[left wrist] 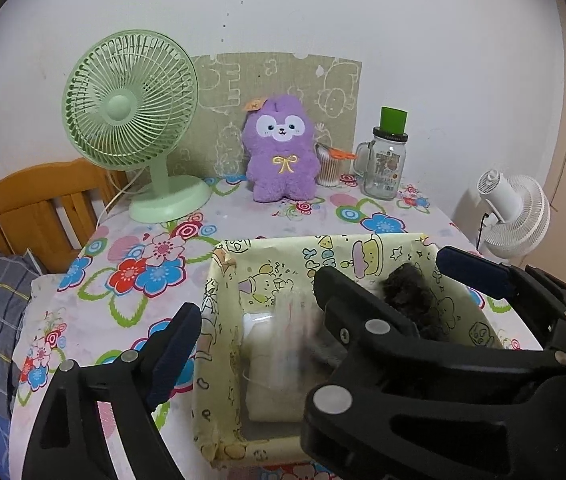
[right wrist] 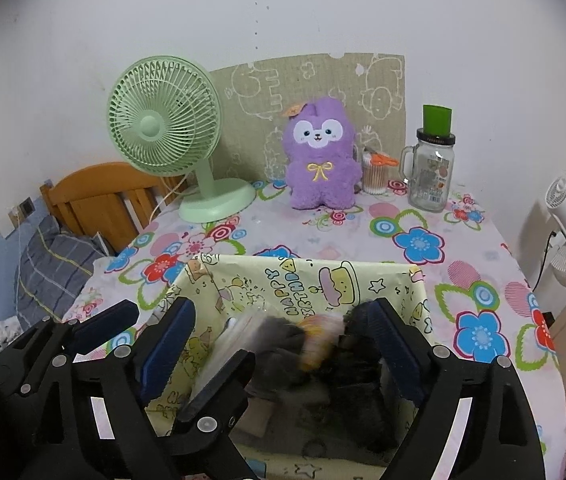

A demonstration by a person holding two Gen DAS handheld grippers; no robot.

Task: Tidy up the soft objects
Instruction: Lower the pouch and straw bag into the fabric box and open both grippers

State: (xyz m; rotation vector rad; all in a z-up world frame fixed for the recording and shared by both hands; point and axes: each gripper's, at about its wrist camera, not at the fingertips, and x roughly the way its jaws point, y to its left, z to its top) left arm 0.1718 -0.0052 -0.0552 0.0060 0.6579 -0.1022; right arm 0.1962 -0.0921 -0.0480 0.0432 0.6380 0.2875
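Both grippers stand spread wide over the yellow cartoon-print box (right wrist: 315, 280), the left gripper (left wrist: 251, 312) and right gripper (right wrist: 279, 328) pinching nothing. Inside the box lie a blurred clear packet (left wrist: 283, 328), a dark fuzzy item (left wrist: 407, 292) and a small yellow soft piece (right wrist: 319, 336). The purple plush (right wrist: 319, 152) sits well apart at the table's back.

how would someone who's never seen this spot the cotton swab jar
Find the purple plush toy sitting at the back of the flowered table. The cotton swab jar stands between it and the glass mug; it alone has orange scissors on top.
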